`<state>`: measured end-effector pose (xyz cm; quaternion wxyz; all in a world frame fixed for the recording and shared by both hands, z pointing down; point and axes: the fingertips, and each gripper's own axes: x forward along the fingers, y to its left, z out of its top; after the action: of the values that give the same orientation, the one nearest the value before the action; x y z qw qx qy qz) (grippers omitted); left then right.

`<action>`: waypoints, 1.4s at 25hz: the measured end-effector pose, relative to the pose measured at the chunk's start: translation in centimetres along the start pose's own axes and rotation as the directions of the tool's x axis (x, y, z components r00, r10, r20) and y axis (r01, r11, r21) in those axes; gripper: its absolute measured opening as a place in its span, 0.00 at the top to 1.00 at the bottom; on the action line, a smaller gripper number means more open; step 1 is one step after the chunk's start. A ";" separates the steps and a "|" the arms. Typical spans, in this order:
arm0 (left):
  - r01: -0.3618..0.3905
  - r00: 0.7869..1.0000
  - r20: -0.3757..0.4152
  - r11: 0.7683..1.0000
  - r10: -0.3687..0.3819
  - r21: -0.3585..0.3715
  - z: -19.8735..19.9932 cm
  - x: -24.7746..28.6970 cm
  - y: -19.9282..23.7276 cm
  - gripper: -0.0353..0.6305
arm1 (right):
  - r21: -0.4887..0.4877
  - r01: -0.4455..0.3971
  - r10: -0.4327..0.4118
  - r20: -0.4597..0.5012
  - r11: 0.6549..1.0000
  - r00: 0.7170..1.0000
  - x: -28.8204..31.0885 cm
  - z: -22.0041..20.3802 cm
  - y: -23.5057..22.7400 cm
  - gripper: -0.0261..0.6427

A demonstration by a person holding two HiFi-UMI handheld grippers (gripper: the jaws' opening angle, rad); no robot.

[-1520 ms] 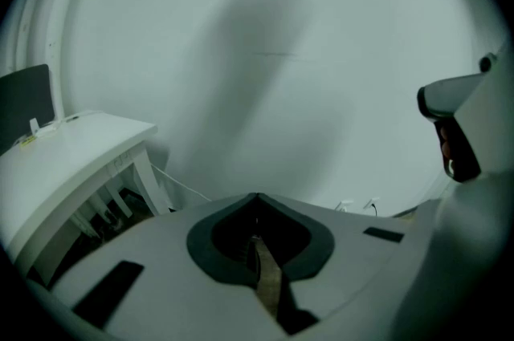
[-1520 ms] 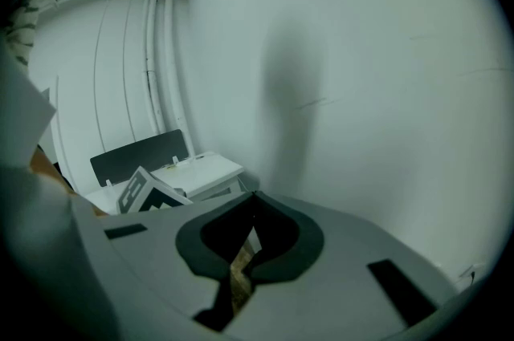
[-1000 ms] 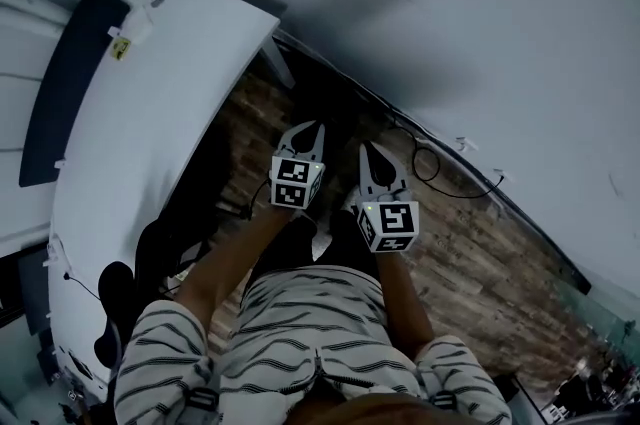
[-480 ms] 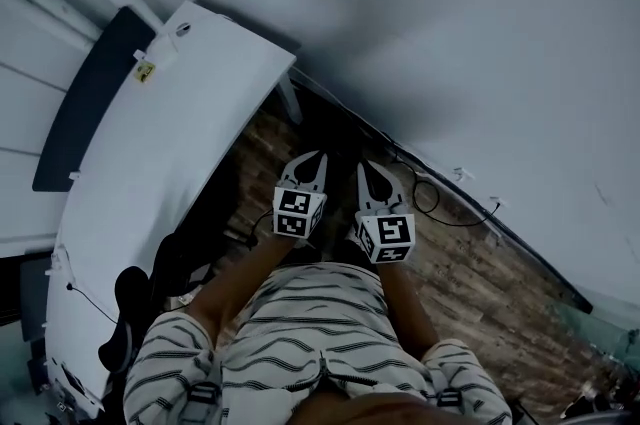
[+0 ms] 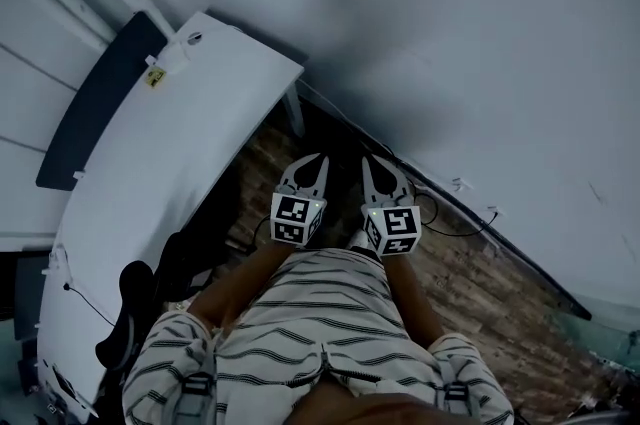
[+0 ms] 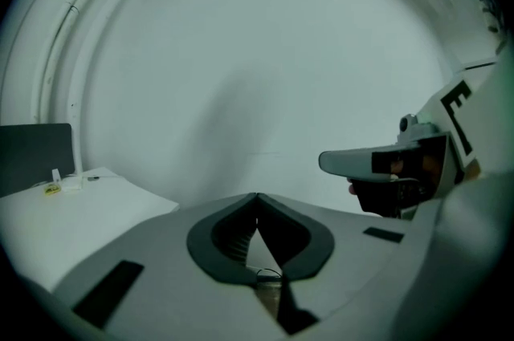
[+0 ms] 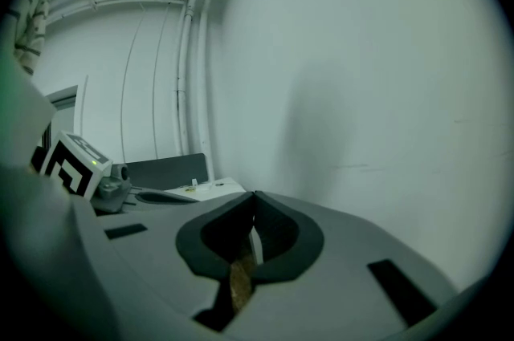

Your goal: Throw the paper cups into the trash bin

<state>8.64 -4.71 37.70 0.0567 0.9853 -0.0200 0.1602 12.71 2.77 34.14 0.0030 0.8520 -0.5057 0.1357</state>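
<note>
At centre frame in the head view, the left gripper [image 5: 316, 159] and the right gripper [image 5: 371, 162] hang side by side, near each other but apart, above a strip of wooden floor [image 5: 480, 283]. That strip is the open lane. It runs from the centre to the lower right, hemmed on the upper right by the white wall [image 5: 450, 33] and on the left by the long edge of the white table [image 5: 150, 183]. Each gripper's own view shows its jaws pressed together at the tips with nothing between them, both facing the bare wall. Where the paper cups and the trash bin lie cannot be told from any view. A dark panel [image 5: 95, 113] stands along the table's far side at upper left. A black cable [image 5: 440, 218] trails along the wall's foot just right of the right gripper. A black object [image 5: 130, 313], too dim to name, sits against the table's near edge at lower left, beside the person's striped sleeve [image 5: 165, 353].
</note>
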 end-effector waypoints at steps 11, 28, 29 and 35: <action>0.050 0.997 0.055 0.999 -0.051 0.021 1.8 -1.8 -0.3 0.91 | 0.016 -0.014 0.013 0.052 1.000 0.999 -0.3 1.6 1.4 0.95; 0.060 0.993 0.103 0.998 -0.059 -0.008 2.6 -2.4 -0.4 0.91 | 0.009 -0.053 0.052 0.068 0.999 0.996 -0.2 1.3 1.8 0.95; 0.061 0.993 0.104 0.998 -0.059 -0.012 2.5 -2.4 -0.4 0.91 | 0.011 -0.054 0.053 0.068 0.998 0.996 -0.3 1.3 1.8 0.95; 0.056 0.992 0.110 0.998 -0.056 0.006 2.7 -2.2 -0.6 0.91 | 0.013 -0.065 0.064 0.071 0.998 0.995 0.0 1.3 1.6 0.95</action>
<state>7.45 -4.43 34.43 0.0584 0.9928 0.0048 0.1041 11.63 1.74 32.66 -0.0260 0.8395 -0.5317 0.1093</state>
